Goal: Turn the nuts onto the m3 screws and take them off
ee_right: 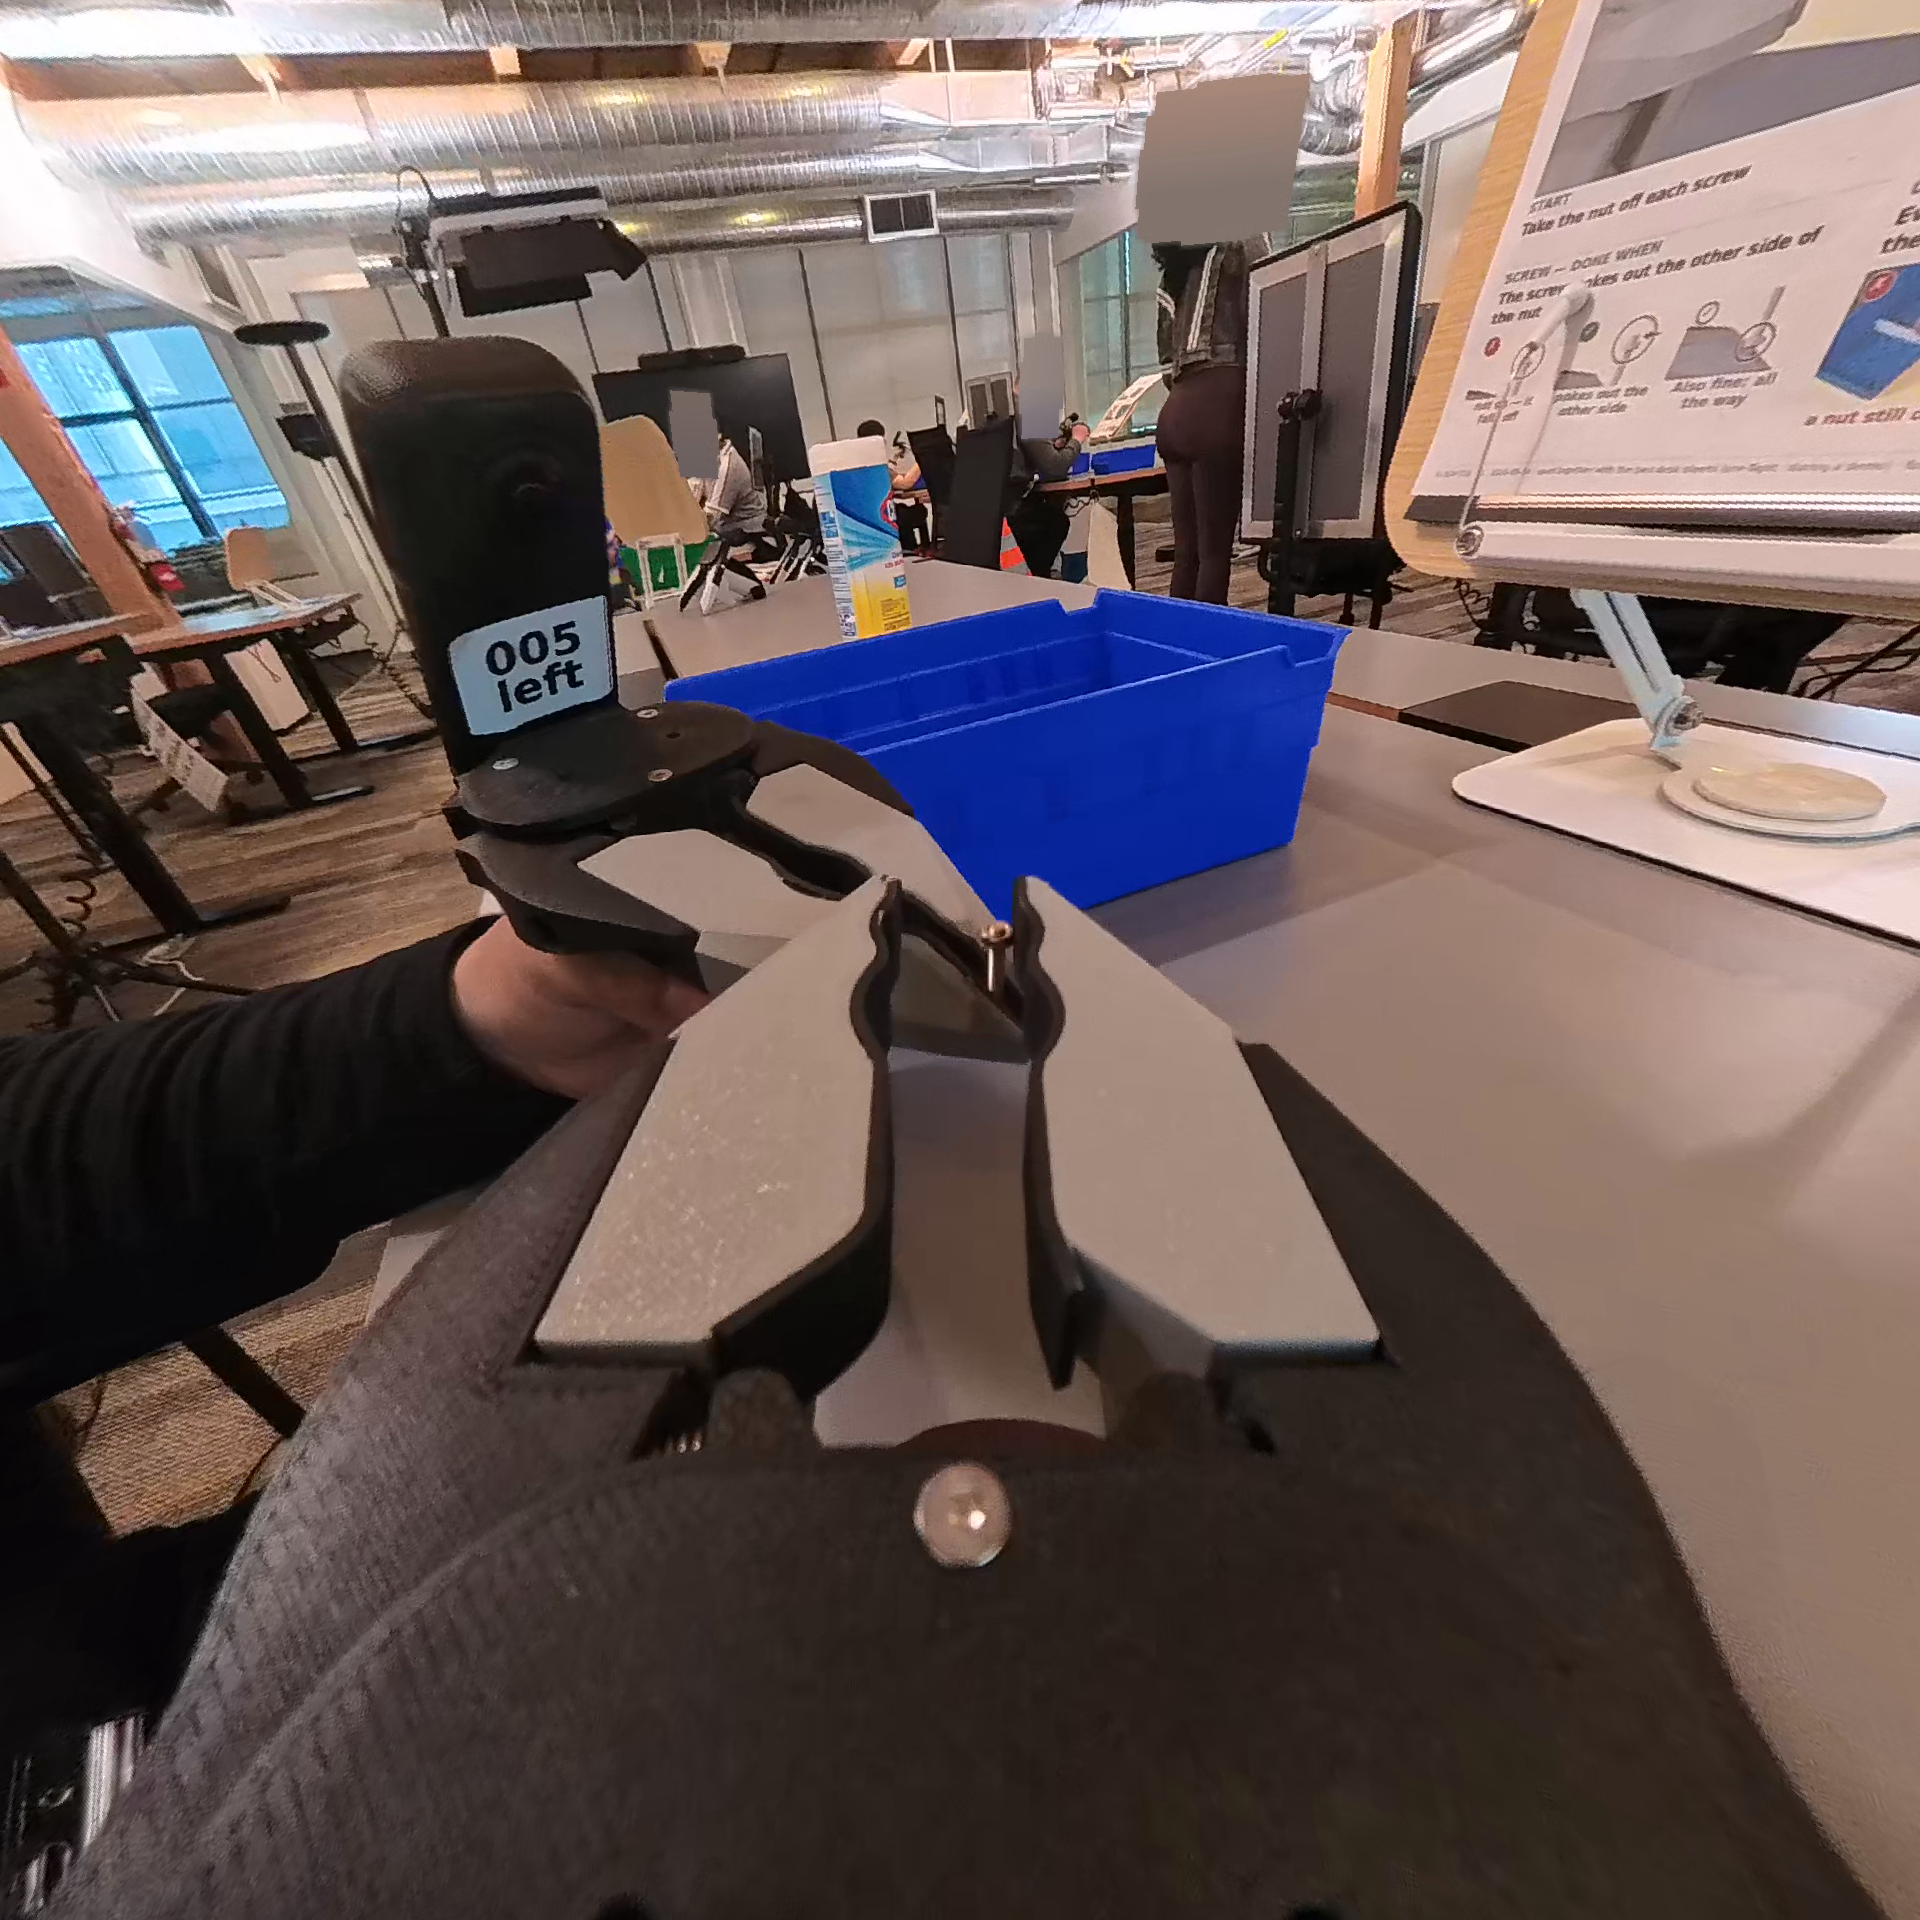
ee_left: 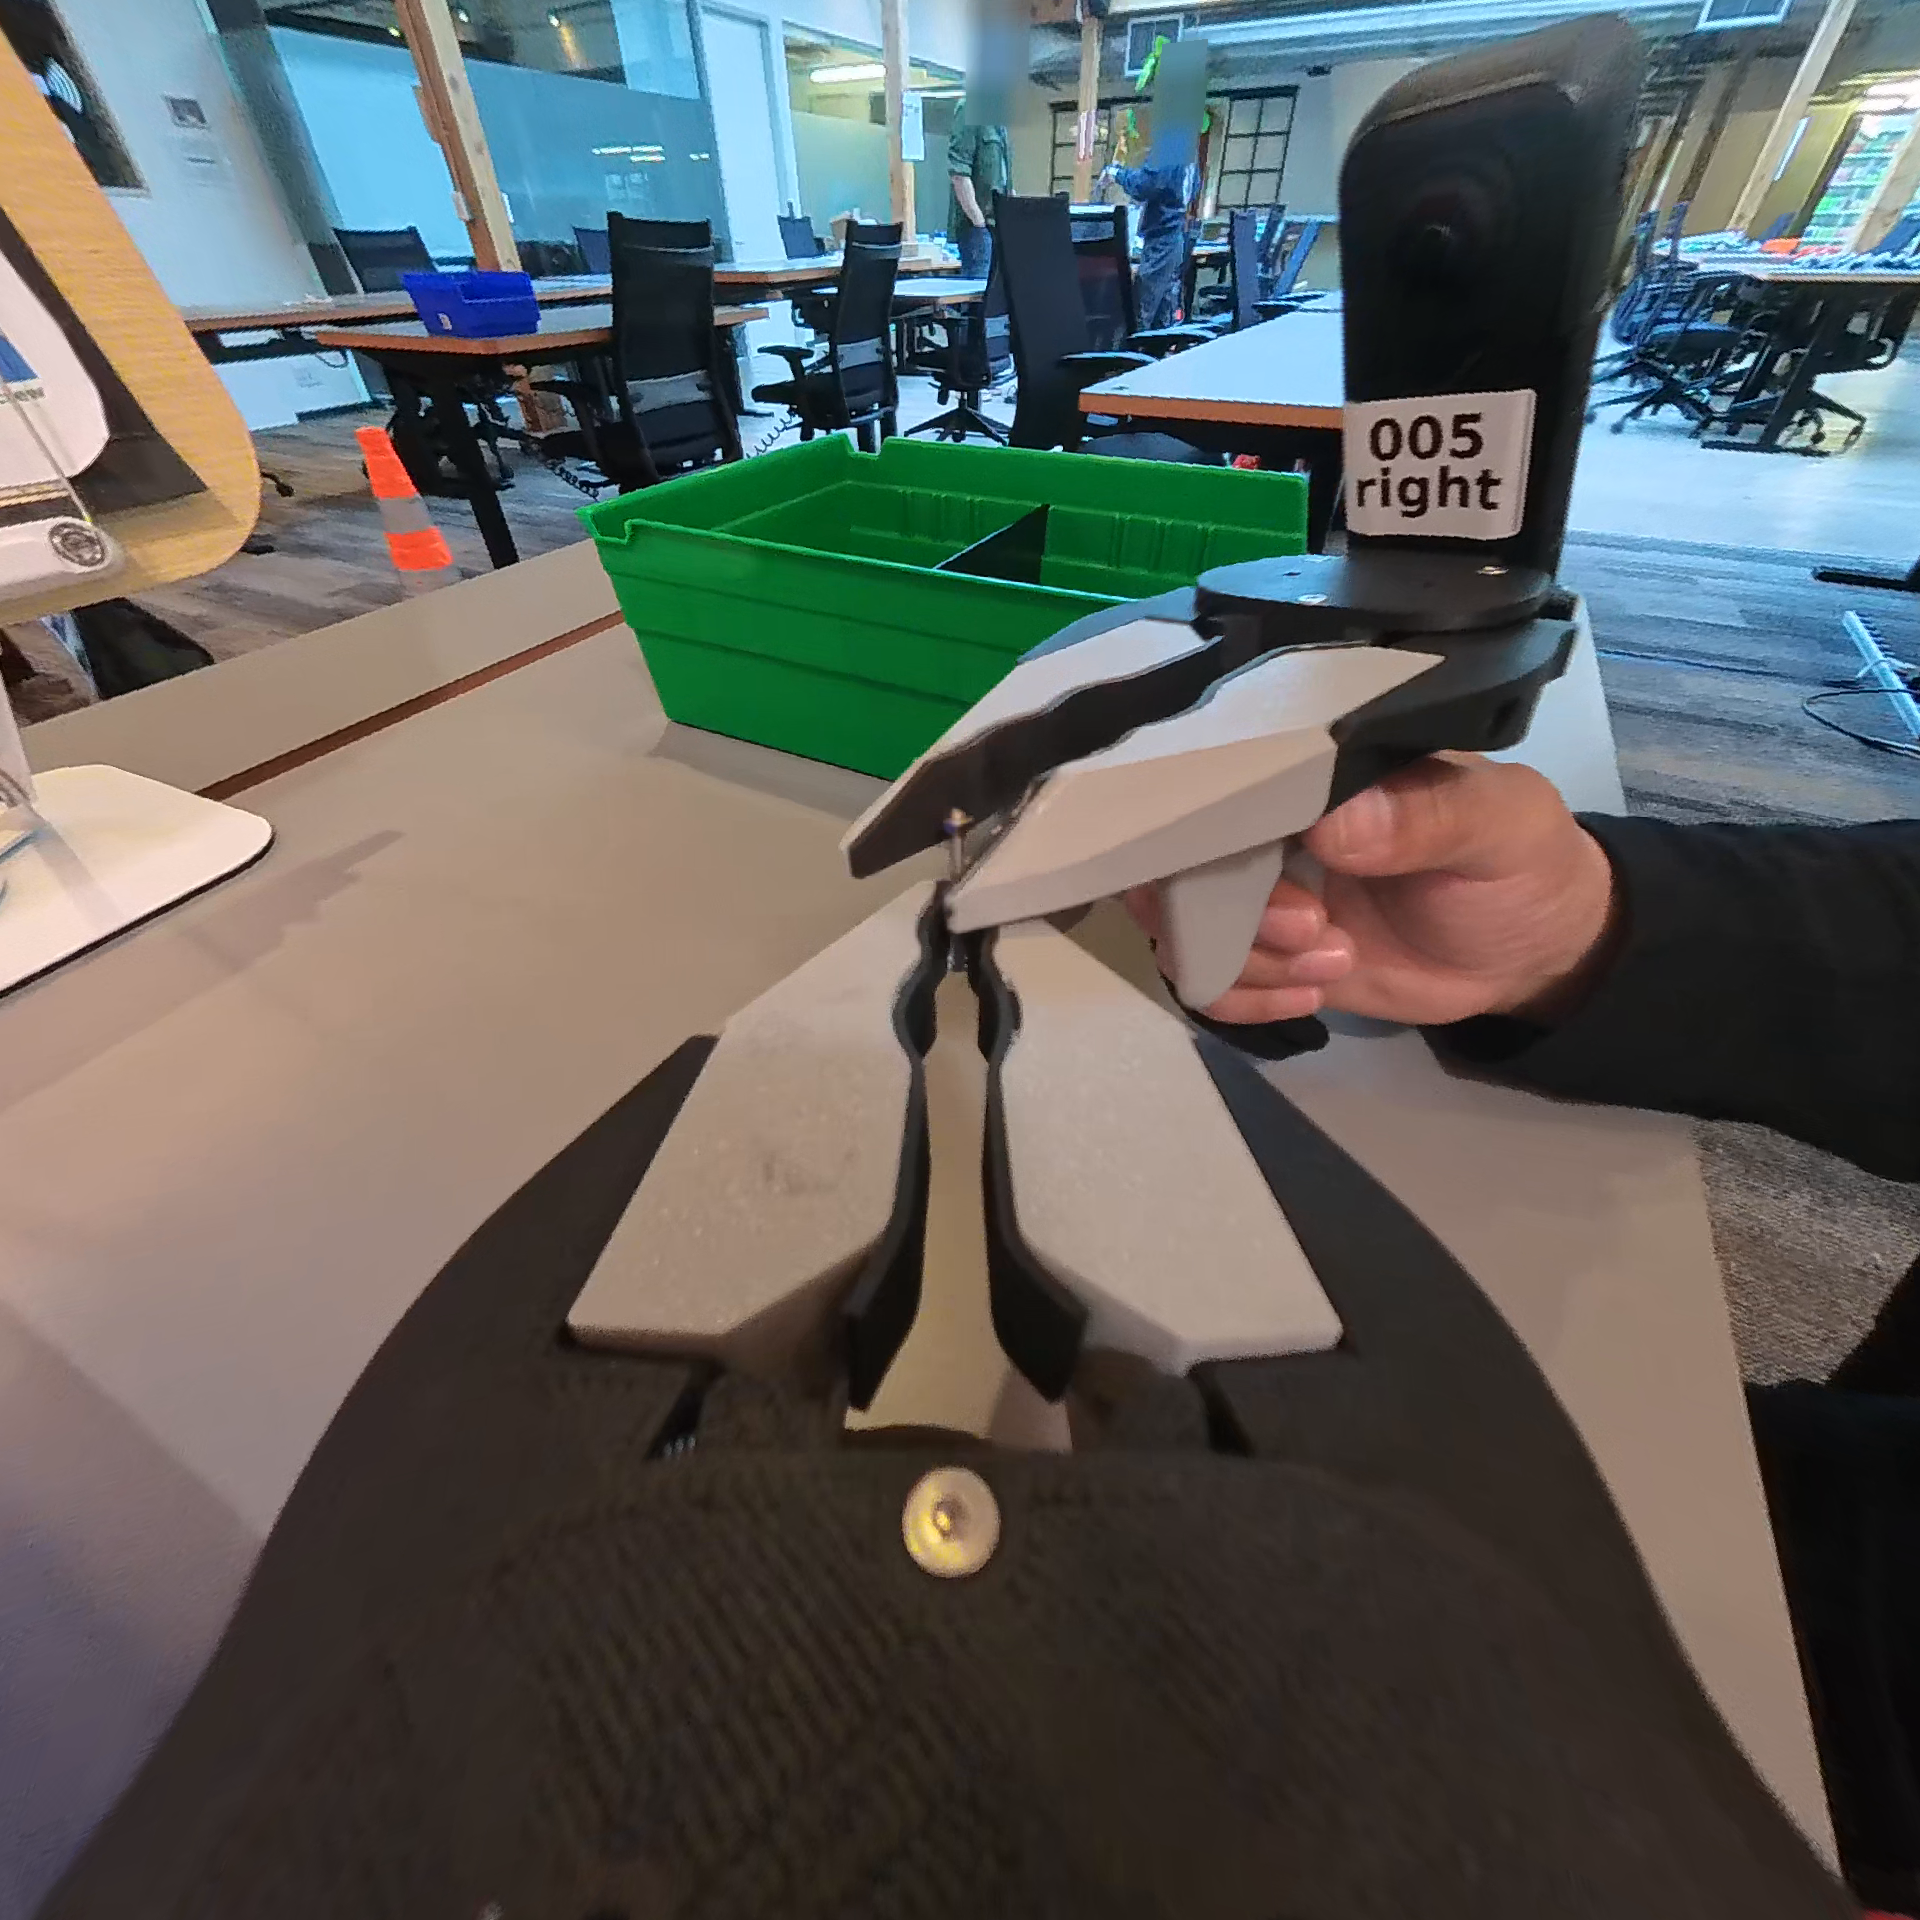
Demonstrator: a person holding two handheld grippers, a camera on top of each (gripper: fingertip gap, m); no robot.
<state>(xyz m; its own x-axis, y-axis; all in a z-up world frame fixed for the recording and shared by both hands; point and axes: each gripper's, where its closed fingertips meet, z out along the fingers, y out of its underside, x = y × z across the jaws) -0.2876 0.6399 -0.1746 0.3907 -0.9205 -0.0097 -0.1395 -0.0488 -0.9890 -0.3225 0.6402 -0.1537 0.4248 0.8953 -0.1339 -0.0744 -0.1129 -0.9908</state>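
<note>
Presently both grippers meet above the grey worktop [ee_left: 520,914]. Left gripper [ee_left: 954,951] jaws are clenched on the lower end of the m3 screw [ee_right: 998,956]. Right gripper [ee_right: 951,940] jaws stand parted around its head. Green bin [ee_left: 831,613] behind.

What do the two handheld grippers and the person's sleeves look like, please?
Both match: the left gripper and right gripper each have a black textured body with a round silver bolt, and two flat grey fingers edged with wavy black pads. Seen from across, each carries an upright black camera pod with a white printed label and a grey trigger. The sleeves are black.
</note>
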